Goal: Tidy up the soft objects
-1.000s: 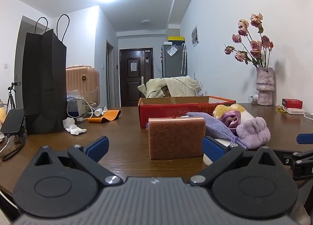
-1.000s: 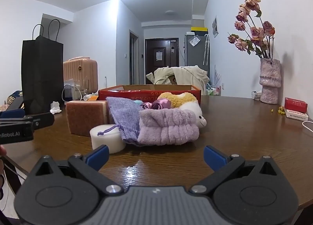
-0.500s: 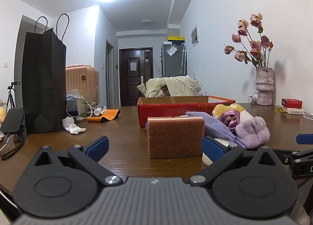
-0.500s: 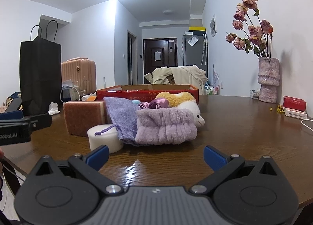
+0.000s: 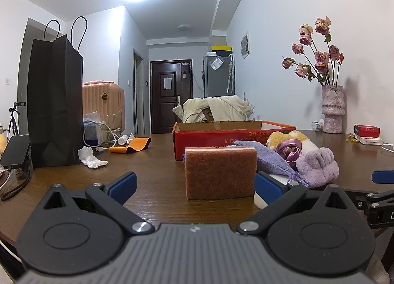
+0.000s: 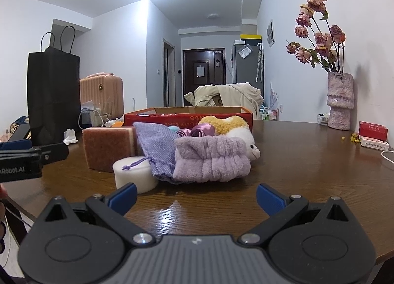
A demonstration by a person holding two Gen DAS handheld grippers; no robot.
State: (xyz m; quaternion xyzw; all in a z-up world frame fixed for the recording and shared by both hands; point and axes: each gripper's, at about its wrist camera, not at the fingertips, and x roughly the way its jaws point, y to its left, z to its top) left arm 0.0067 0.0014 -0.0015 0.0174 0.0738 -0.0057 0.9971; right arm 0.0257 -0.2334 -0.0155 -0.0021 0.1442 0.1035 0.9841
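Note:
A brown scouring sponge [image 5: 220,173] stands on edge on the wooden table [image 5: 152,185], just ahead of my open, empty left gripper [image 5: 194,186]. Right of it lie a lilac drawstring pouch [image 6: 157,147], a white foam puck [image 6: 135,170], a purple fuzzy towel roll [image 6: 211,159], purple satin scrunchies [image 6: 197,132] and a yellow-white plush toy [image 6: 236,128]. A red cardboard box [image 6: 189,117] stands open behind them. My right gripper [image 6: 195,197] is open and empty in front of the towel roll.
A tall black paper bag [image 5: 54,111] stands at the left with a phone [image 5: 14,150], cables and crumpled tissue [image 5: 91,159] near it. A vase of dried roses [image 6: 339,104] and a red-white packet [image 6: 373,134] stand at the right by the wall.
Both grippers have drifted very slightly; the pile of soft things has not moved. Both grippers stay open.

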